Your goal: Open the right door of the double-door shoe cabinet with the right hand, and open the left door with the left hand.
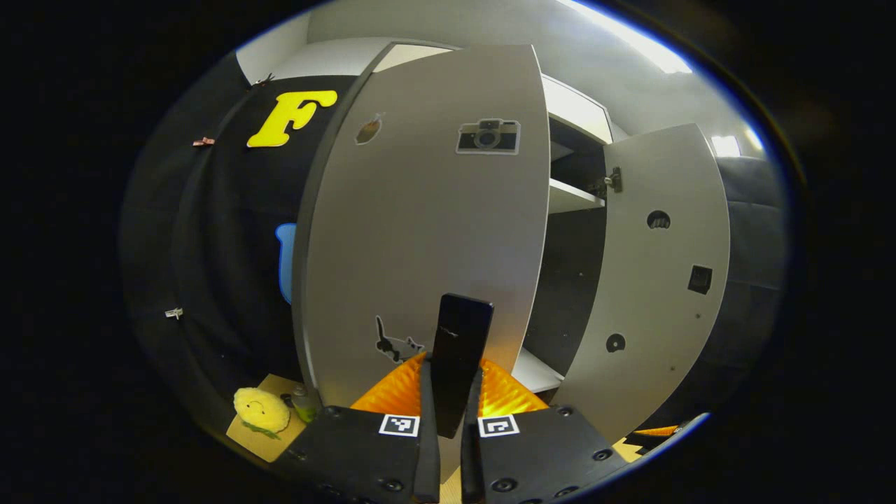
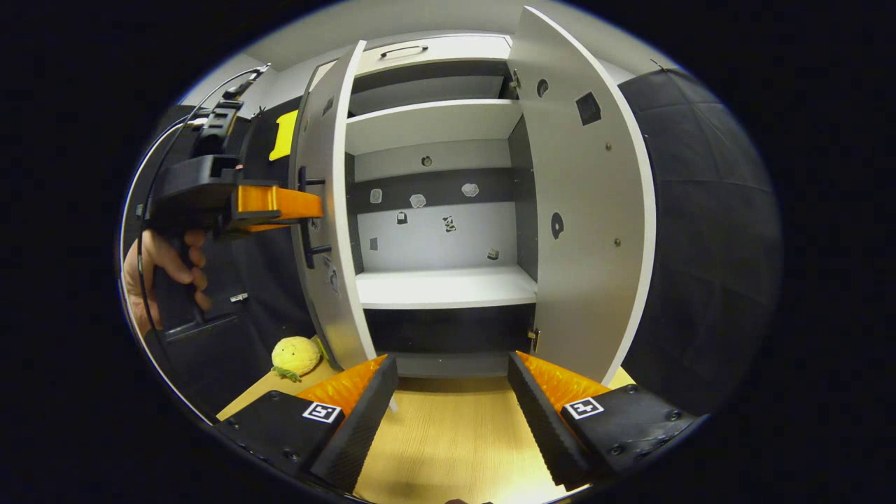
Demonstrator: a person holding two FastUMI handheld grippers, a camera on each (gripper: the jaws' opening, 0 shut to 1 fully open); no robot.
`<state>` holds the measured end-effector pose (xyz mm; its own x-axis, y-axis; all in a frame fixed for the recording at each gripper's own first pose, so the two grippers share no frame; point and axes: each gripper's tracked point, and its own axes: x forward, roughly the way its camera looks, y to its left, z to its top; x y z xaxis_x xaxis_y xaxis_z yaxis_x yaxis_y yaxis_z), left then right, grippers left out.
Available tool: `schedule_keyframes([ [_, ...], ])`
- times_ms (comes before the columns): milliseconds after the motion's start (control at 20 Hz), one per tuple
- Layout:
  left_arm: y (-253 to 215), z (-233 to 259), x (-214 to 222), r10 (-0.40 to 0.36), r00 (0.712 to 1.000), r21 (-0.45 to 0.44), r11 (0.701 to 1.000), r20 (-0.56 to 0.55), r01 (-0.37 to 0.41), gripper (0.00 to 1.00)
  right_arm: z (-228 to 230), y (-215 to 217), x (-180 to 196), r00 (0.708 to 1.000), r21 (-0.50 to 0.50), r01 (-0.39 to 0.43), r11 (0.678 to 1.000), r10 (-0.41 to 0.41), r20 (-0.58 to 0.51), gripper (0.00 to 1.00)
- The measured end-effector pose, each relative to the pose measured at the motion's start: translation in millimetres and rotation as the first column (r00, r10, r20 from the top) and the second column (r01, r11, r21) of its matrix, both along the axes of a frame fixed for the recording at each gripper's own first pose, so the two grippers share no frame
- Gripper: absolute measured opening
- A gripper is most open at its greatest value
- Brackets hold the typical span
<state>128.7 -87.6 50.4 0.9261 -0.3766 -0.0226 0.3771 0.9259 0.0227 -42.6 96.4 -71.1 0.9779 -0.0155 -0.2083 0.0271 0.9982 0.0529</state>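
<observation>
The left gripper (image 1: 450, 392) was clamped on the black handle (image 1: 458, 350) of the left door (image 1: 420, 231), fingers pressed against it on both sides. That door stood well open, roughly edge-on in the right gripper view. The right door (image 2: 588, 210) was swung wide, clear of the cabinet (image 2: 434, 119). The right gripper (image 2: 451, 399) hung free in front of the cabinet with its fingers spread and nothing between them. Judged from this, both doors were open and the task was near its end.

Risks: if the left gripper pulled further, the door might be forced past its hinge limit, straining the hinge. It might also swing toward the yellow toy (image 1: 260, 409) lying on the floor (image 2: 448, 441) just beside the cabinet's left corner. A release while still under tension could let the door spring or the handle slip from the fingers. The right gripper sat between the doors; a careless move sideways could knock either door.

Contents: the cabinet's interior showed a shelf (image 2: 444, 287) at mid height and another above, both bare. Small stickers (image 2: 417, 201) were on the back panel. No shoes were seen. The space below the mid shelf was dark and could not be assessed.
</observation>
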Motion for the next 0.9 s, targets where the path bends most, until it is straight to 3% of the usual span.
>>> schedule_keyframes([
  [500,54.7,5.8,-23.6,0.052,0.998,-0.013,0.999,0.030,-0.051,0.16,-2.2,26.1,-3.7,0.999,-0.021,0.029,0.999,-0.029,0.018,0.99],
  [750,89.8,12.1,-27.8,0.111,0.993,-0.015,0.994,0.047,-0.110,0.15,1.3,28.9,-6.2,0.999,-0.043,0.031,0.999,-0.030,0.024,0.99],
  [900,126.5,17.8,-22.7,0.181,0.981,0.021,0.983,0.074,-0.183,0.07,-0.8,28.2,-8.3,0.999,-0.045,0.036,0.998,-0.035,0.015,0.99],
])
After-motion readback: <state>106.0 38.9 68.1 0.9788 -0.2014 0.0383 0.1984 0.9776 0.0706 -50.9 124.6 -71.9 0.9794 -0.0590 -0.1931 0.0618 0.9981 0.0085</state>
